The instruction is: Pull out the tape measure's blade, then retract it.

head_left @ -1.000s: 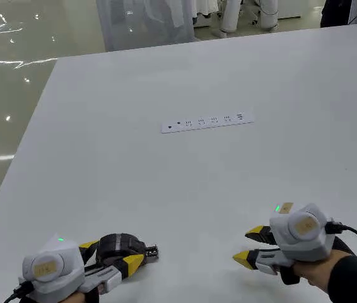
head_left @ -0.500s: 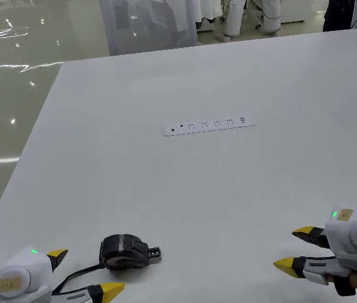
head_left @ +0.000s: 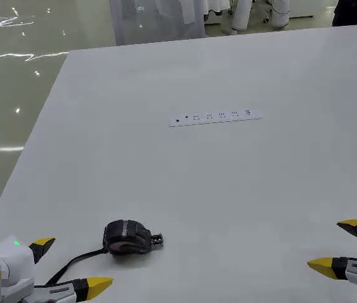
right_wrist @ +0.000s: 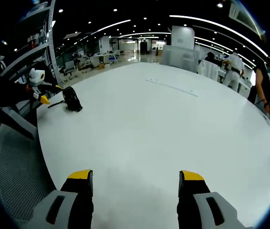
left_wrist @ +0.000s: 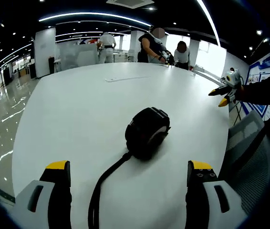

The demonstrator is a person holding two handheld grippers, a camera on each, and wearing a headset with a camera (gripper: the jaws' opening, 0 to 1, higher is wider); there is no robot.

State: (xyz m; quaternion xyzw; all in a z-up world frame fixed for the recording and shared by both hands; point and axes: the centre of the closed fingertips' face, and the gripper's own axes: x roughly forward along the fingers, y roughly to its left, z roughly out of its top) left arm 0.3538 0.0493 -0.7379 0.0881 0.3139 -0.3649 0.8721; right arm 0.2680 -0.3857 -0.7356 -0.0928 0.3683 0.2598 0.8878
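A black tape measure lies on the white table near its front left, with a black wrist strap trailing toward me. Its blade is wound in. My left gripper stands open just behind it, yellow tips apart and nothing between them; in the left gripper view the tape measure sits a short way ahead of the open left gripper. At the front right my right gripper is open and holds nothing. From the right gripper view the tape measure is far off at the left.
A white power strip lies flat at the table's middle, well beyond both grippers. The table's left edge drops to a glossy floor. People stand at the far end of the table. A mesh chair shows near the table's front edge.
My left gripper opened, let go of the tape measure and drew back toward me. My right gripper moved away to the right. The tape measure now lies free on the table.
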